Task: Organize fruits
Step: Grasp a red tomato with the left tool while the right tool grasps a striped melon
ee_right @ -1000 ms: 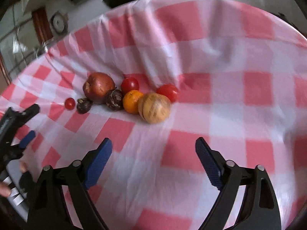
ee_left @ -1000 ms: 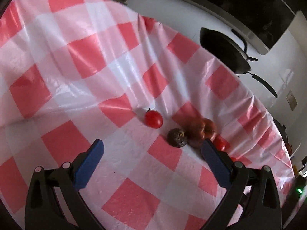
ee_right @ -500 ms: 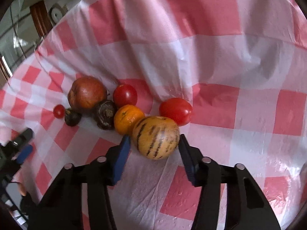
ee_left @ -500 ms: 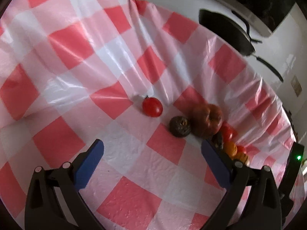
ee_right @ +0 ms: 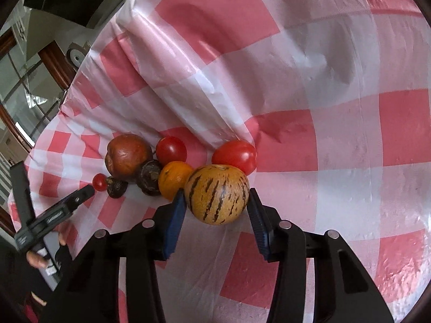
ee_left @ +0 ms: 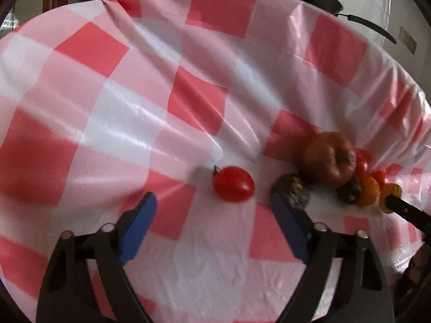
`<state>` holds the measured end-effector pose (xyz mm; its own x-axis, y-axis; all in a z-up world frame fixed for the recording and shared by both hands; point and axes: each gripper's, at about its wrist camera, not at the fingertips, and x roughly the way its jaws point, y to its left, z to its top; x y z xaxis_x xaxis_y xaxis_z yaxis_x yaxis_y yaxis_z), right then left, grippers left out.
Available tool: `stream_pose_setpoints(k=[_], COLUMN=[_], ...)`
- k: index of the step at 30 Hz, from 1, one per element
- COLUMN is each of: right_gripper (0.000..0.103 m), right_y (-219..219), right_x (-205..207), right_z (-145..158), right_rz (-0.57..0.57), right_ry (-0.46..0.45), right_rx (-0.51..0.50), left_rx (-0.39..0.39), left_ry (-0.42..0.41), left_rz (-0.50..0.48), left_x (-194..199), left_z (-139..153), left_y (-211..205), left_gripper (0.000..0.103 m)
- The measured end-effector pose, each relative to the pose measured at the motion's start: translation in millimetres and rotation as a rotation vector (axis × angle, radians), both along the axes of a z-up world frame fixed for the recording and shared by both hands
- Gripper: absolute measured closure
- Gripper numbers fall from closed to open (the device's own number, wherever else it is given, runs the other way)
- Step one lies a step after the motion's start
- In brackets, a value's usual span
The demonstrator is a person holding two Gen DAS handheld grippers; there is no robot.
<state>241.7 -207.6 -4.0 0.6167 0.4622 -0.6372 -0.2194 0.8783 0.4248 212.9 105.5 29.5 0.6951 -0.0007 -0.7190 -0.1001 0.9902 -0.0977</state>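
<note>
Right, right tongs [ee_right: 216, 210] were low over the table [ee_right: 350, 140], blue pads on either side of the striped yellow melon [ee_right: 216, 194], closed in against its flanks, apparently clamped on it. Melon sat at the right end of the fruit cluster, touching the orange [ee_right: 173, 179] and just in front of a red tomato [ee_right: 234, 155]. Rest of the row ran left: second tomato [ee_right: 171, 149], dark fruit [ee_right: 149, 177], brown-red apple [ee_right: 126, 158], another dark fruit [ee_right: 115, 187], small cherry tomato [ee_right: 99, 182].

Left tongs [ee_left: 212, 226] were wide apart, gripping nothing, angled down at the checkered cloth; cherry tomato [ee_left: 233, 183] lay just ahead of the gap between the pads, right pad close beside a dark fruit [ee_left: 291, 191]. Left view was blurred. Person's fingers [ee_right: 37, 259] were wrapped round the left handle at the table's edge
</note>
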Motion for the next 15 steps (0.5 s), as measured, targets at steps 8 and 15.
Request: stream_pose_setpoints(k=[8,15], right_gripper=[0.057,0.057], right_y=[5,3], right_x=[3,3], right_z=[-1,-1], right_rz=[0.011,0.011], right_ry=[0.016,0.02], right_rx=[-0.01,0.004], left_rx=[0.057,0.072], left_ry=[0.065,0.068], left_rz=[-0.043,-0.052], left_x=[34,22], left_z=[-8,-8], left_y=[-10,-11], left_gripper=[0.049,0.069])
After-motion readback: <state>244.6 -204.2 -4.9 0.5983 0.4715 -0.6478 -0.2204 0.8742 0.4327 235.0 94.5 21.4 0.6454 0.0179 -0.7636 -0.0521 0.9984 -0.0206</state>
